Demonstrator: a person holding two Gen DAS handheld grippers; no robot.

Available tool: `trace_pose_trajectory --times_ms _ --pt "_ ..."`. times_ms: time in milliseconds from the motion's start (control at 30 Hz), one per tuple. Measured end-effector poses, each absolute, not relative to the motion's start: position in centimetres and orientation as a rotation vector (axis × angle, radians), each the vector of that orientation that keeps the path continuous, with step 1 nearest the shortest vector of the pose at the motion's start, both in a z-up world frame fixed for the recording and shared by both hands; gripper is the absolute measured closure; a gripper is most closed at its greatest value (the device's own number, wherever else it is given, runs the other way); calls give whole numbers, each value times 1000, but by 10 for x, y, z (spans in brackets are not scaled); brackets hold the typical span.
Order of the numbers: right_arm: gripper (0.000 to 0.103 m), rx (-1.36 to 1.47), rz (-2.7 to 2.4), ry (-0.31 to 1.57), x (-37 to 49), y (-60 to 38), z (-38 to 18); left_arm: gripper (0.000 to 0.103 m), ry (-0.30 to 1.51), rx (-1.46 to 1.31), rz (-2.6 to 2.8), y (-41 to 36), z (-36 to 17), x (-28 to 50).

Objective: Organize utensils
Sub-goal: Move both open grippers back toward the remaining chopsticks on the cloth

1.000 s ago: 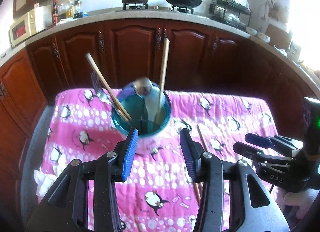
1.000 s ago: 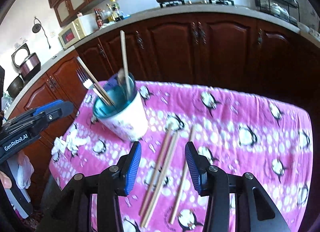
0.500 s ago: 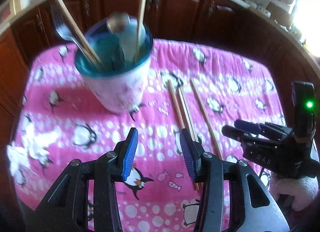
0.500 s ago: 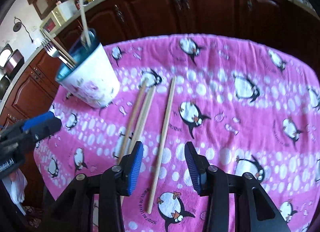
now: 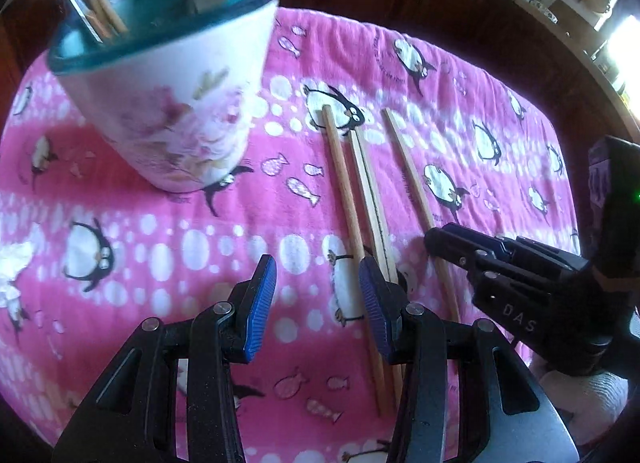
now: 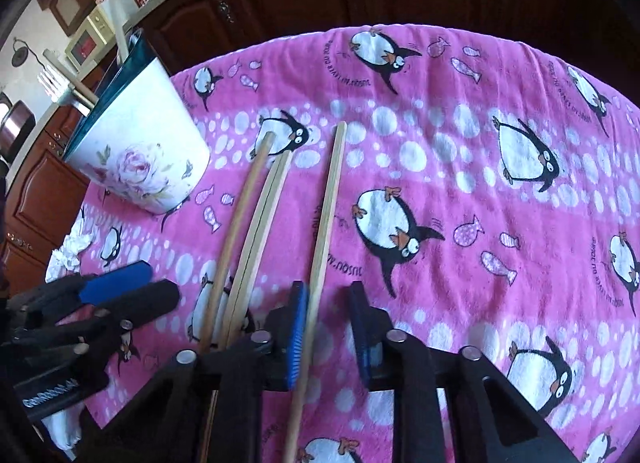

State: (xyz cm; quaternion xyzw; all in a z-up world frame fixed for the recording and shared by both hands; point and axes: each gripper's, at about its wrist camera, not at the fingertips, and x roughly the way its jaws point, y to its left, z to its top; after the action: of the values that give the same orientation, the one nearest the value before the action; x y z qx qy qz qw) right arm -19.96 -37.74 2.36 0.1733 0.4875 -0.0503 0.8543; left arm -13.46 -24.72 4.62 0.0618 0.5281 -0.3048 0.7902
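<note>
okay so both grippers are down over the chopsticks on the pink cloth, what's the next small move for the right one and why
Probably finish closing the right gripper on the lone chopstick, then lift. Its jaws have just been closing, and the stick lies between them against the left pad, with a gap still showing on the other side, so it does not look gripped yet. The cup that already holds utensils stands close by.

Cup (image 5: 188, 111): rim cropped by top edge in left wrist view; contents blurred, utensil types unclear. Chopsticks (image 6: 240, 255): near ends hidden under right gripper (image 6: 328, 335) body. Whether its pads touch one: cannot tell.
</note>
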Motion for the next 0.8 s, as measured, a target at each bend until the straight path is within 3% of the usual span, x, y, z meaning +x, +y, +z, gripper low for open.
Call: trace_pose_trajectory --times_ms 800 --pt "88 378 -78 1023 -200 -386 22 63 1139 175 -666 -281 32 -129"
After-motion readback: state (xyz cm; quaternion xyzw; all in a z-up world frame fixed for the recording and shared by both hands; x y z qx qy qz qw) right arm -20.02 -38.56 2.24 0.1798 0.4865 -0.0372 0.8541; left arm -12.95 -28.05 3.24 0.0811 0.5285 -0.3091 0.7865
